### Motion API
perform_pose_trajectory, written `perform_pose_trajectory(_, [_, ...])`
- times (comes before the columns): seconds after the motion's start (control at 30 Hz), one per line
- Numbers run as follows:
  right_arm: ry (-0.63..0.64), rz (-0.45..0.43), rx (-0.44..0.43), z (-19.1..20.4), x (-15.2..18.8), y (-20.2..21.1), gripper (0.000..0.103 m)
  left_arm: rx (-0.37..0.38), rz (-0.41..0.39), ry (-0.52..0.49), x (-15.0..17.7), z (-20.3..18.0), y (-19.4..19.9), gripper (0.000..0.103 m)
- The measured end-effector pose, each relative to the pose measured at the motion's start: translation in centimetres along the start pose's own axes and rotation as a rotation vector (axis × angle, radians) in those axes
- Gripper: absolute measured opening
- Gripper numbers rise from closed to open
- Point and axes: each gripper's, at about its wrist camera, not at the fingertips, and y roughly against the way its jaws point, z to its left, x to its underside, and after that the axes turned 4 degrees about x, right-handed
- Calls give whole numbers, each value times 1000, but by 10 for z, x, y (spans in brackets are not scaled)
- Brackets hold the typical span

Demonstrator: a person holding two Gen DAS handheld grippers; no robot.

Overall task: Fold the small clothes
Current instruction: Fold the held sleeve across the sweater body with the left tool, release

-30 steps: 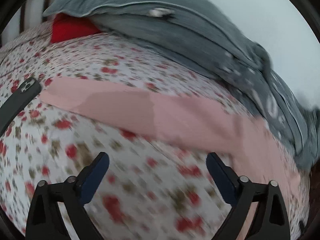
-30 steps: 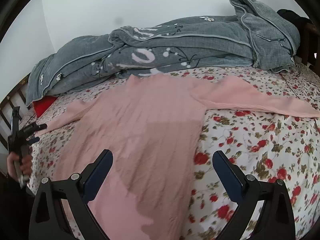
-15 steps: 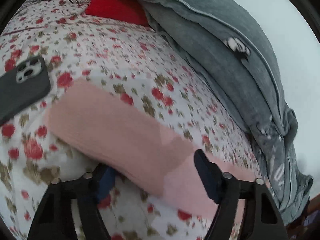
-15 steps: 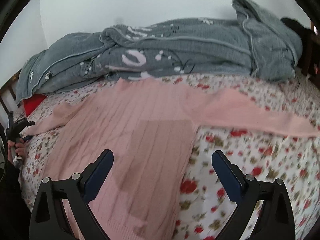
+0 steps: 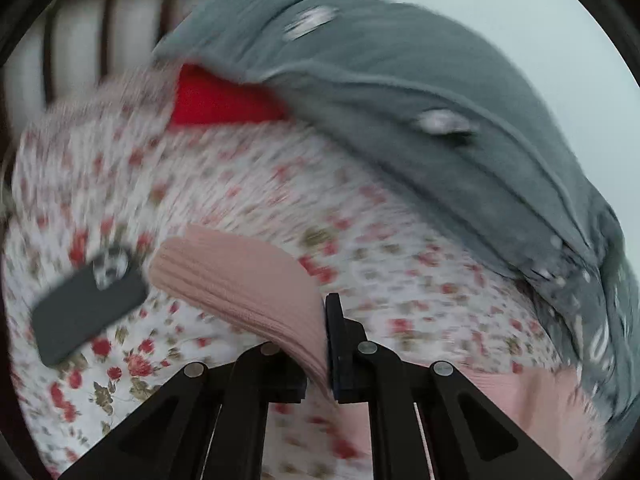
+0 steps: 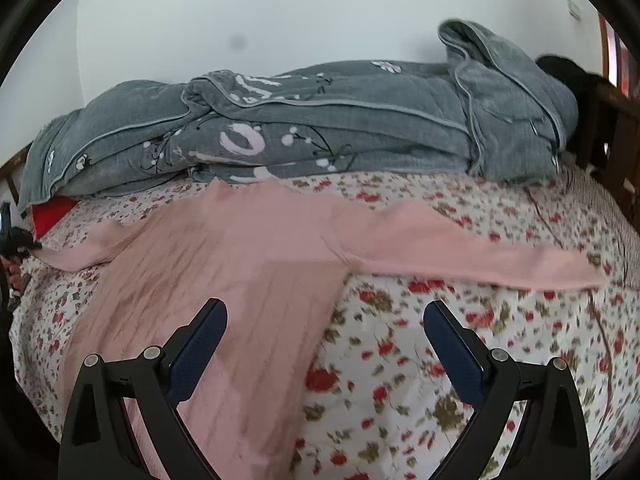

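A pink ribbed sweater (image 6: 248, 264) lies spread flat on the floral bed sheet, both sleeves stretched out sideways. My left gripper (image 5: 320, 344) is shut on the end of its left sleeve (image 5: 240, 280), which is lifted and curls over the jaws. In the right wrist view the left gripper (image 6: 20, 240) shows at the far left, at that sleeve's end. My right gripper (image 6: 324, 344) is open and empty, hovering above the sweater's lower right edge. The right sleeve (image 6: 500, 256) lies flat, reaching right.
A rumpled grey quilt (image 6: 320, 128) runs along the back of the bed by the wall. A dark phone (image 5: 88, 304) lies on the sheet (image 6: 480, 344) left of the held sleeve. A red cushion (image 5: 216, 100) sits under the quilt. A wooden bed frame (image 6: 612, 128) stands at right.
My left gripper dropped onto the left sleeve end, closed on it and lifted it. My right gripper stayed open and shifted a little over the sweater.
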Motion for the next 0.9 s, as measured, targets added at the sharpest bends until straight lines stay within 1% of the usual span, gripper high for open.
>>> perform_pose_trajectory(0.07, [-13,6,0,-8,4,2,98,16,-27,-95,-1,-46,18,8])
perform_pose_trajectory(0.13, [-17,-6,6,-17,8,8,98,38,-60,-212,5,-105,37,8])
perform_pose_trajectory(0.2, [-29,-26,17,-30,10,15,98,72,-76,-322,23,-162,51,8])
perform_pose_trajectory(0.23, [-38,-30,16,-34,11,16,98,96,-75,-358,33,-186,54,8])
perform_pose_trajectory(0.3, [-65,-31,13,-48,12,17,98,164,-43,-426,66,-241,56,8])
perform_pose_trajectory(0.37, [-92,-29,20,-61,13,16,98,219,4,-488,101,-285,52,8])
perform_pose_trajectory(0.5, [-139,-17,39,-86,15,13,98,295,100,-582,189,-369,37,8])
perform_pose_trajectory(0.57, [-161,-17,40,-96,16,13,98,324,146,-620,226,-400,30,8])
perform_pose_trajectory(0.6, [-169,-15,39,-100,18,13,98,336,176,-655,249,-417,29,8])
perform_pose_trajectory(0.7, [-175,-11,48,-109,22,15,98,381,215,-754,302,-440,32,8])
perform_pose_trajectory(0.73, [-172,-8,51,-111,23,14,98,388,214,-789,314,-445,36,8])
perform_pose_trajectory(0.77, [-169,-5,56,-113,25,14,98,375,207,-826,325,-446,38,8])
perform_pose_trajectory(0.8, [-168,-1,60,-115,26,12,98,346,200,-864,335,-445,40,8])
perform_pose_trajectory(0.83, [-169,2,63,-118,28,10,98,337,210,-876,341,-443,41,8])
perform_pose_trajectory(0.87, [-173,7,63,-121,29,8,98,346,226,-872,342,-441,42,10])
perform_pose_trajectory(0.9, [-181,13,59,-124,31,5,98,371,249,-860,343,-437,43,14])
